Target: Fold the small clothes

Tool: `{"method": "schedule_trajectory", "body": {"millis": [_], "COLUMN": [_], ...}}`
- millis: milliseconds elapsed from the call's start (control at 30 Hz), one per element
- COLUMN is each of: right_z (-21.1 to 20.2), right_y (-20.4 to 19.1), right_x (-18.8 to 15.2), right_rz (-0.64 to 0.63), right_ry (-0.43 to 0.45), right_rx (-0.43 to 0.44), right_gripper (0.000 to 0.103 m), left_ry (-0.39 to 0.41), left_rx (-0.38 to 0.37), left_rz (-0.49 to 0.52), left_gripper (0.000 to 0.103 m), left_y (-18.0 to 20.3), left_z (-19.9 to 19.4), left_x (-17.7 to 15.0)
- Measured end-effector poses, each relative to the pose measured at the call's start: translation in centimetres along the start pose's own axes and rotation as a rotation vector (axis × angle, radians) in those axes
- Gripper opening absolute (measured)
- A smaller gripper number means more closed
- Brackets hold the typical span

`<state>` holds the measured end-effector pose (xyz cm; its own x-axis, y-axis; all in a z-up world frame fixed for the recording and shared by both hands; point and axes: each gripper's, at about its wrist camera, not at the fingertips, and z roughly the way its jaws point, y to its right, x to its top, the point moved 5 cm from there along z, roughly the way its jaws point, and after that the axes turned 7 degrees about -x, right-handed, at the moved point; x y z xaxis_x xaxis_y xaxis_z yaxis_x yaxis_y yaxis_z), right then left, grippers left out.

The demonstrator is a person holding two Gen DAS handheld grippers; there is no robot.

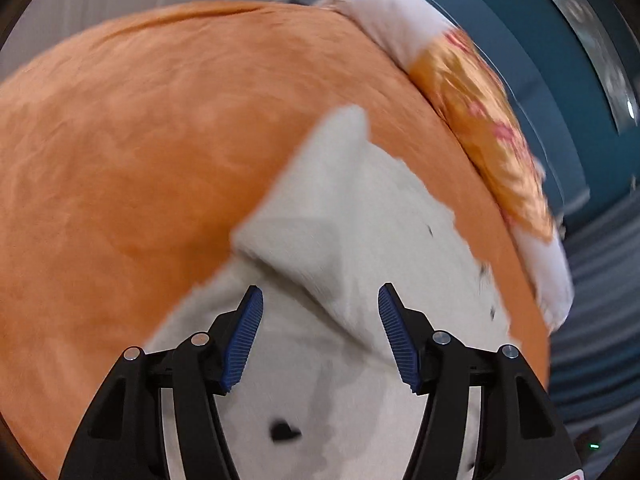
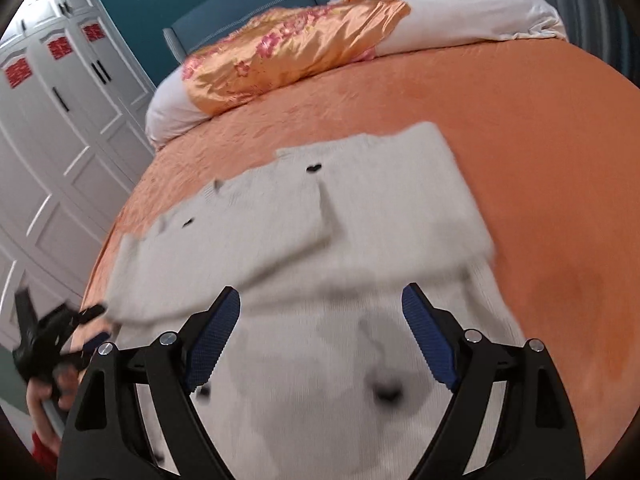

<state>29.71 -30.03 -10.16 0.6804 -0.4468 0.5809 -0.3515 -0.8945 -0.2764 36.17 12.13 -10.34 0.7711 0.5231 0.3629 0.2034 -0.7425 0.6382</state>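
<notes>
A small white knit garment (image 2: 320, 240) with small black marks lies on the orange bedspread (image 2: 520, 140), with both sleeves folded over its body. It also shows in the left wrist view (image 1: 360, 220). My left gripper (image 1: 320, 304) is open and empty, just above the garment's near part. My right gripper (image 2: 320, 304) is open and empty above the garment's near edge. The left gripper also shows in the right wrist view (image 2: 86, 324), at the garment's left corner, held by a hand.
An orange floral pillow (image 2: 288, 52) and a white duvet (image 2: 472, 16) lie at the head of the bed. White wardrobe doors (image 2: 60, 120) stand at the left. The teal headboard (image 2: 248, 4) is behind. The bed edge runs close to the left gripper.
</notes>
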Motion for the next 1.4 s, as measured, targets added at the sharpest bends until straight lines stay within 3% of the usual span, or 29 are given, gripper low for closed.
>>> {"method": "schedule_trajectory", "body": {"millis": [133,200,233,267,300,433,500,533,600,633,767,800,867,900,967,1033,1100,1167,1233,1300,1400], "right_z": [4.9,6.8,8.0,8.0,7.2,-2.7,-3.9,-1.4,5.6,6.6,1.3,1.2,5.2,6.4,5.1,2.2,0.1,-0.9,-0.1,1.9,5.0], "right_y": [-1.4,-2.3,-3.2,-3.8,-4.2,-5.2,-3.0,-1.0,2.6,3.3,2.8,2.9,4.2,4.6,4.7,4.3,2.5,-1.0,-6.5,-12.6,-19.5], "right_x": [1.9,2.1,2.0,2.2,2.8,6.4,6.0,4.8,1.4,0.4,2.0,2.2,0.1,-0.8,-0.4,0.7,1.4,2.6,3.3,3.6,2.9], "right_rz": [-0.007,-0.034,-0.050,-0.054,-0.053,-0.030,-0.013,-0.002,0.007,0.005,0.052,0.041,0.015,0.015,0.026,0.049,0.000,-0.085,-0.183,-0.304,-0.443], "right_ry": [-0.077,-0.131,-0.185,-0.193,-0.159,0.175,0.244,0.169,-0.075,-0.107,0.055,0.069,-0.080,-0.128,-0.080,-0.012,0.077,0.121,0.102,0.074,0.027], "right_rx": [-0.046,-0.058,-0.038,-0.020,0.002,0.209,0.159,0.087,-0.064,-0.077,0.057,0.047,-0.028,-0.025,0.001,-0.028,-0.026,0.027,0.117,0.199,0.254], "right_gripper": [0.079,0.059,0.031,0.007,0.007,0.006,0.006,0.006,0.006,0.005,0.005,0.005,0.006,0.006,0.010,0.013,0.014,0.026,0.040,0.042,0.042], "left_ry": [0.013,-0.001,-0.009,-0.008,-0.009,0.109,0.129,0.113,0.055,0.018,0.029,0.030,0.039,0.047,0.066,0.094,0.109,0.121,0.136,0.143,0.150], "left_rx": [-0.011,-0.002,0.011,0.014,0.012,0.021,0.046,0.061,0.125,0.155,0.150,0.147,0.142,0.143,0.151,0.135,0.106,0.085,0.080,0.073,0.039], "left_rz": [-0.038,-0.028,-0.017,0.013,0.030,0.142,0.179,0.192,0.206,0.197,0.204,0.206,0.213,0.225,0.270,0.293,0.276,0.261,0.268,0.269,0.255], "left_gripper": [0.058,0.053,0.039,0.008,0.004,0.004,0.004,0.004,0.004,0.004,0.005,0.006,0.008,0.009,0.012,0.013,0.013,0.013,0.013,0.013,0.014], "left_y": [-0.8,-1.1,-0.9,-0.4,-0.5,1.7,2.1,2.0,1.0,0.2,-0.9,-1.0,-1.3,-1.3,-1.2,-1.4,-1.7,-1.9,-1.8,-1.9,-2.3], "left_z": [0.8,1.6,1.8,2.1,2.2,-0.5,-0.5,0.2,2.5,3.5,3.5,3.5,3.6,3.6,3.7,3.7,3.6,3.7,3.8,3.8,3.9], "left_x": [1.5,1.7,1.6,1.7,2.2,2.9,2.8,2.6,1.4,0.6,-0.9,-1.0,-1.3,-1.4,-1.7,-2.0,-1.8,-1.8,-1.9,-2.0,-1.9]}}
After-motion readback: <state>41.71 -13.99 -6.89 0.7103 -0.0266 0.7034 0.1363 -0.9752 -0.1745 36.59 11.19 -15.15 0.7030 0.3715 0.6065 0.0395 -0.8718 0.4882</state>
